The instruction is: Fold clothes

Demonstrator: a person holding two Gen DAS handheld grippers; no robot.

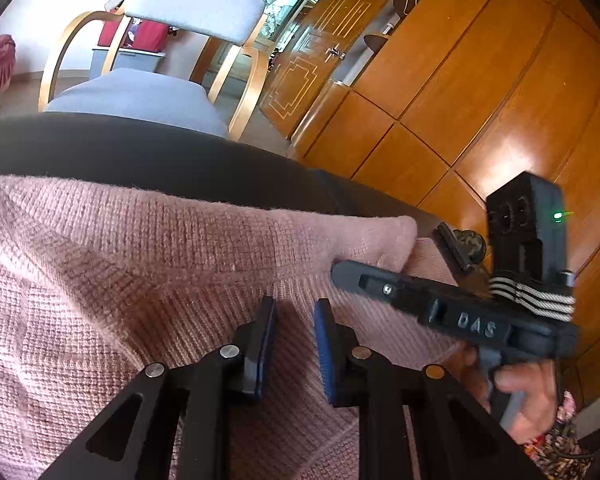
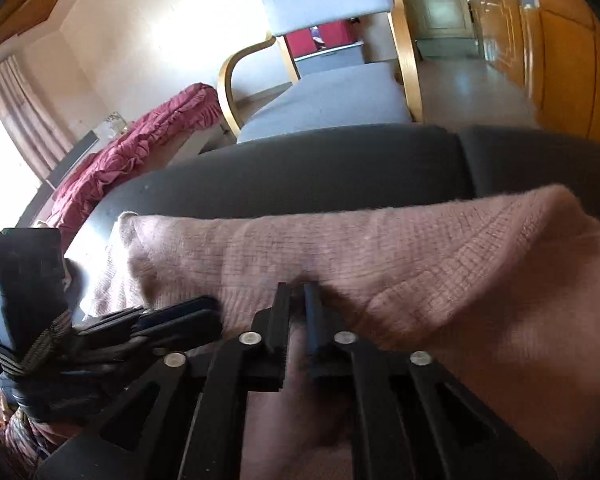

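Observation:
A pink knitted sweater (image 1: 120,264) lies folded over on a dark grey surface (image 1: 140,148); it also shows in the right wrist view (image 2: 380,248). My left gripper (image 1: 295,312) hovers just over the sweater with its blue-padded jaws a little apart and nothing between them. My right gripper (image 2: 298,296) is shut on a fold of the sweater near its front edge. The right gripper also shows in the left wrist view (image 1: 342,274), at the sweater's right corner. The left gripper shows at the lower left of the right wrist view (image 2: 196,316).
A wooden armchair with grey cushions (image 1: 140,96) stands behind the dark surface. Orange wooden cabinets (image 1: 480,92) and a door (image 1: 332,52) fill the right. A crimson ruffled cloth (image 2: 132,148) lies to the left, beside a curtained window (image 2: 4,152).

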